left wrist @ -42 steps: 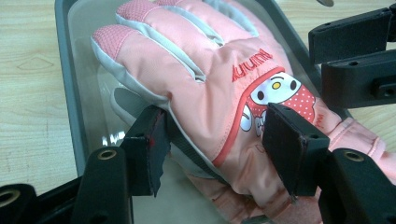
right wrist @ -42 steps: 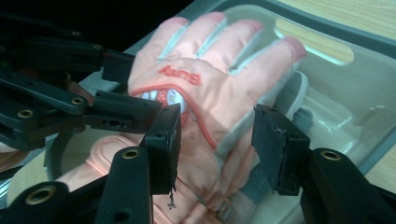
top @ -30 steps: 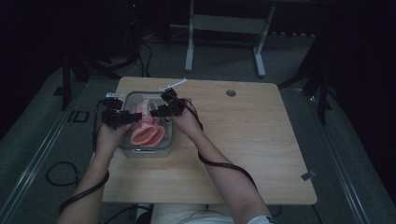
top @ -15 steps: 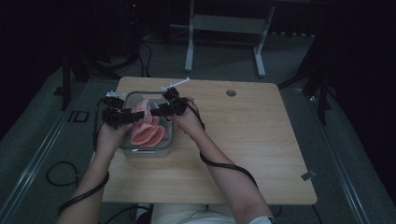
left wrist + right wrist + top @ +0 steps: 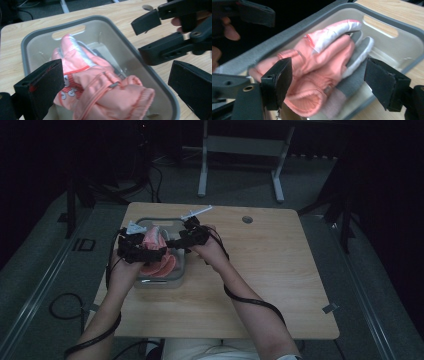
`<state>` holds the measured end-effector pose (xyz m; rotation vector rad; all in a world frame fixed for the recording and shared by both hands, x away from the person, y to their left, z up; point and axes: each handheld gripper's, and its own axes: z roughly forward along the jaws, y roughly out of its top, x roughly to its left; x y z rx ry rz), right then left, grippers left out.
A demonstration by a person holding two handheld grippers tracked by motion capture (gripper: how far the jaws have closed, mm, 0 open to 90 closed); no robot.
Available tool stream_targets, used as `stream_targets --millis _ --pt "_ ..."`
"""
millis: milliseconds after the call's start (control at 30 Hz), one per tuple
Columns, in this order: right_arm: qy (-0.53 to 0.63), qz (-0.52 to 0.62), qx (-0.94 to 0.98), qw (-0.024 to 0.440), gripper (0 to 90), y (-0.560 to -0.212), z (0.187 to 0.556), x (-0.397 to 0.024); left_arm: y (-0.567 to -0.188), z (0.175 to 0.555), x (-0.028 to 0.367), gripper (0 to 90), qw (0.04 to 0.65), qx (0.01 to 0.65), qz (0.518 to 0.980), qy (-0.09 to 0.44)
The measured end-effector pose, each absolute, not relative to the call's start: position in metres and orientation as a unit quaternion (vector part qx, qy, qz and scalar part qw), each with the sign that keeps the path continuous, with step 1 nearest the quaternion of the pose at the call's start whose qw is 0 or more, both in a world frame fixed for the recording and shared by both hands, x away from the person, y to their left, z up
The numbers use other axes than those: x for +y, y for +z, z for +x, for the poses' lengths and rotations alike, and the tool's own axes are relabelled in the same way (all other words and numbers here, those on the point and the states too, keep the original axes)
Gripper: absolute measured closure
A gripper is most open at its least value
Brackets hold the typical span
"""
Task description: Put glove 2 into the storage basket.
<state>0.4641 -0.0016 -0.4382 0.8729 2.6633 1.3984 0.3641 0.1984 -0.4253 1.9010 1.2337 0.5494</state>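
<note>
I have a grey bin (image 5: 176, 272) on the left part of the table (image 5: 280, 290), and in it lie pink gloves (image 5: 159, 262). In my left gripper view the bin's (image 5: 105, 18) wall has a slot handle cut through at the far end, and the gloves (image 5: 100, 90) lie heaped along its floor: one with pale silver-white strips up the fingers, one with a ribbed cuff nearest me. Near that cuff there is a pale printed mark on the pink cloth, but I cannot read it. A small grey tab sits on the upper glove's back; no writing shows on it.

In my right gripper view the same gloves (image 5: 322, 65) lie in the bin (image 5: 387, 22), with a grey palm side turned up beside the pink and white fingers.

My left gripper (image 5: 120, 92) hangs over the bin with its jaws spread wide; they have just been opening, and the gloves lie below and between them, not pinched. My right gripper (image 5: 328, 85) is likewise released, its jaws having just been opening, with the gloves between them but untouched by the pads. From above I see both tools close together over the bin, left gripper (image 5: 134, 251) on the near left, right gripper (image 5: 187, 237) on the right rim.
</note>
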Motion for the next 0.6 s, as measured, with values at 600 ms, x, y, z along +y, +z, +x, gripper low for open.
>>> stream_targets --millis 600 --pt "0.447 0.270 0.852 0.025 18.4 -0.450 0.446 -0.044 -0.437 0.319 0.155 0.6 0.433 0.427 0.768 0.202"
